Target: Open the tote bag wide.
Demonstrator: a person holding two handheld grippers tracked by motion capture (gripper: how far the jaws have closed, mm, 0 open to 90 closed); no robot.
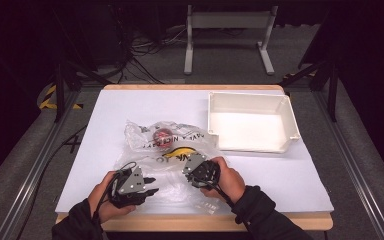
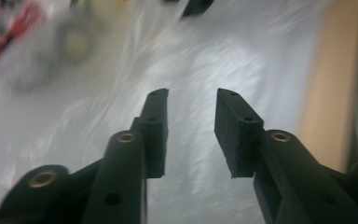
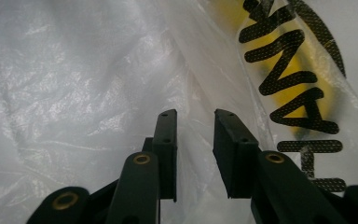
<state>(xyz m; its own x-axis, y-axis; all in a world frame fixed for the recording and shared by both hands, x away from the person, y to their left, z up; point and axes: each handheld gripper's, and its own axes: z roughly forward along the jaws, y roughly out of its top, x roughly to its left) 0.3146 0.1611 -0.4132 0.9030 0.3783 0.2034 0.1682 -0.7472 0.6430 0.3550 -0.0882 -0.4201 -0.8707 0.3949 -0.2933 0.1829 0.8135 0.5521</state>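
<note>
Grippers low at the near edge of the worktop [image 1: 105, 107]: left gripper [image 1: 151, 186] released, jaws apart over the bag [image 1: 172, 150]; right gripper [image 1: 187, 167] parted too, film between its jaws, grip unclear. Farther off, a red ball [image 1: 162, 134] sits inside the bag. Far right, white tray [image 1: 294, 122].

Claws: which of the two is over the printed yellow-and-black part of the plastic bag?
The right claw: yellow and black lettering on the plastic bag lies just beside its jaws. The left claw hovers over plain clear film.
</note>
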